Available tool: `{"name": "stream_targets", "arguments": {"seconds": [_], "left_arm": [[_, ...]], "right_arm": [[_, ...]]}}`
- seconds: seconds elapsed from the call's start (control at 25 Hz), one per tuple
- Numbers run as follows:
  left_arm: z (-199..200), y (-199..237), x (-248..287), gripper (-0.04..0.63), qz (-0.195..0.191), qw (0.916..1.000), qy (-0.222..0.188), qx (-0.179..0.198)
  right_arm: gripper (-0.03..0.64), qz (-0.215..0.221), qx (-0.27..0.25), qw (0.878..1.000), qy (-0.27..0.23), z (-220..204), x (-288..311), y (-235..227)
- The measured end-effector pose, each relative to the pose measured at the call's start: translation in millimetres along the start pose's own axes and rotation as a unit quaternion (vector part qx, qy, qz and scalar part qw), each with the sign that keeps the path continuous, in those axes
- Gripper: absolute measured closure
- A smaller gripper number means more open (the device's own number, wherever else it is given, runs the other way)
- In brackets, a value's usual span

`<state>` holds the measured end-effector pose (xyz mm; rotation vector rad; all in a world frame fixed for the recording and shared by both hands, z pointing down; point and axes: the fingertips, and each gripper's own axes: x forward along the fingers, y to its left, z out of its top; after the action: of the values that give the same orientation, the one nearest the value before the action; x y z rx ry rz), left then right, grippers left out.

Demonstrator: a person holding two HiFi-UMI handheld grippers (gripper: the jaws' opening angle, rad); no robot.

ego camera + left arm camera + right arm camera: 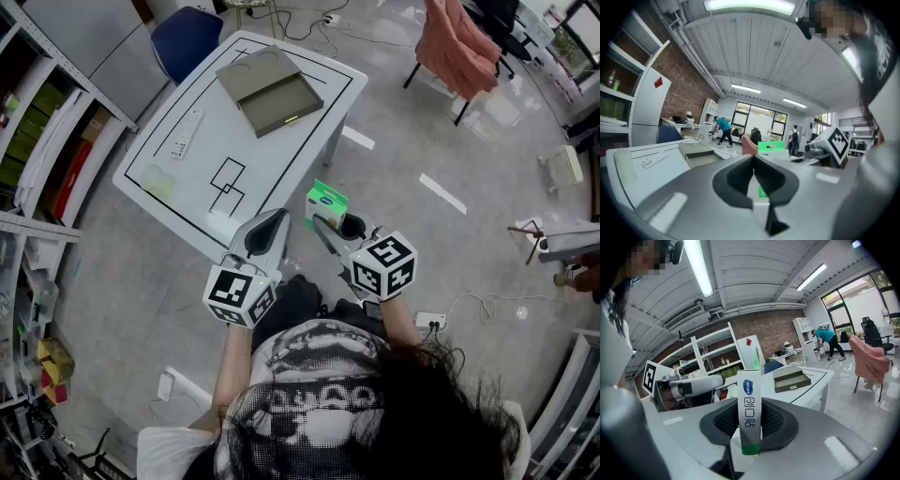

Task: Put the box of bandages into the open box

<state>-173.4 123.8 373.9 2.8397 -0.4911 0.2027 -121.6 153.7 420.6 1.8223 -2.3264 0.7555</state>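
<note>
We pinch the bandage box (750, 399) in the right tongs (751, 430), ready for the open box (791, 378) ahead; left tongs (753, 178) pressed together.

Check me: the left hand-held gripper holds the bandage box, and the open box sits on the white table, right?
No: the right hand-held gripper holds the box of bandages, as the right gripper view shows. The left hand-held gripper is shut, empty. The open box is on the white table.
</note>
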Motion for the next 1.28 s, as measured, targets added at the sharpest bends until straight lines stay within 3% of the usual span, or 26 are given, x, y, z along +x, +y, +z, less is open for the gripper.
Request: {"name": "stream_targets", "arguments": {"seconds": [0.84, 1.28], "left_arm": [[-6, 46, 10, 0.595, -0.022, 0.9996, 0.005, -0.019], [-4, 75, 44, 0.595, 0.015, 0.9992, 0.009, -0.034]], "right_arm": [[0.525, -0.009, 0.013, 1.000, -0.001, 13, 44, 1], [0.525, 0.006, 0.019, 1.000, 0.003, 30, 67, -39]]}}
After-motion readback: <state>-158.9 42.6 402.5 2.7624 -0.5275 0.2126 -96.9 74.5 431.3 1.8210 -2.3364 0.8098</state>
